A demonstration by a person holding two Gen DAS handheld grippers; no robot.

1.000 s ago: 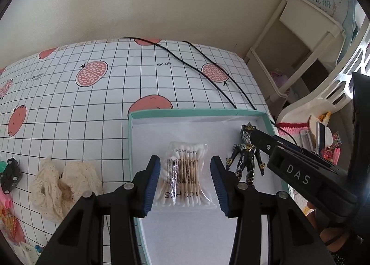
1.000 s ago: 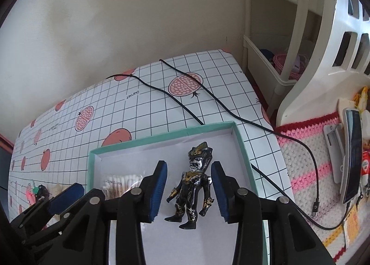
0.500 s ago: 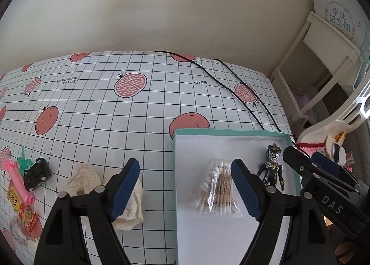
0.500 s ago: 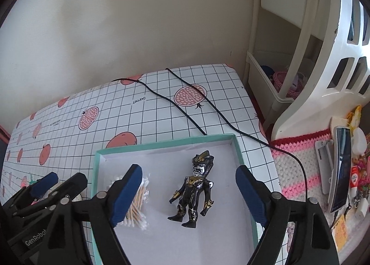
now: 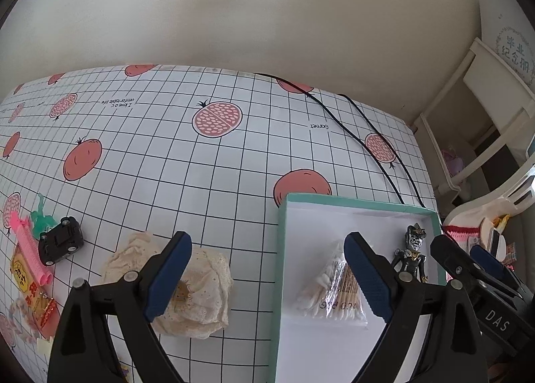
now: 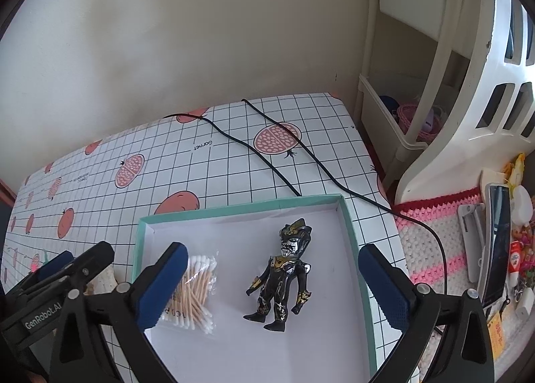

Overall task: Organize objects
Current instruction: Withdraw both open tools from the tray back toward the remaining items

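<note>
Now both tools stand wide open and empty, where a second ago each was closed in around its item: the left gripper [image 5: 267, 282] about the bag of cotton swabs [image 5: 334, 289], the right gripper [image 6: 271, 286] about the black-and-gold figure [image 6: 282, 272]. Both items lie released on the white floor of the teal-rimmed box [image 6: 356, 249], the swabs toward its left wall, the figure toward its right wall with its head pointing at the far edge, so two placements look done. The left gripper has since swung leftward; its left finger [image 5: 167, 276] hangs over the cream lace cloth [image 5: 200, 292] lying on the tablecloth [image 5: 200, 182] just beside the box, touching nothing that can be seen. That cloth seems the likely next pick. Further toward the table's left edge sit a small black toy car [image 5: 60, 244], a pink comb [image 5: 28, 252] and some snack packets [image 5: 30, 289], not yet sorted. Beyond the box a black cable [image 6: 277, 169] runs across to the table's far edge.
</note>
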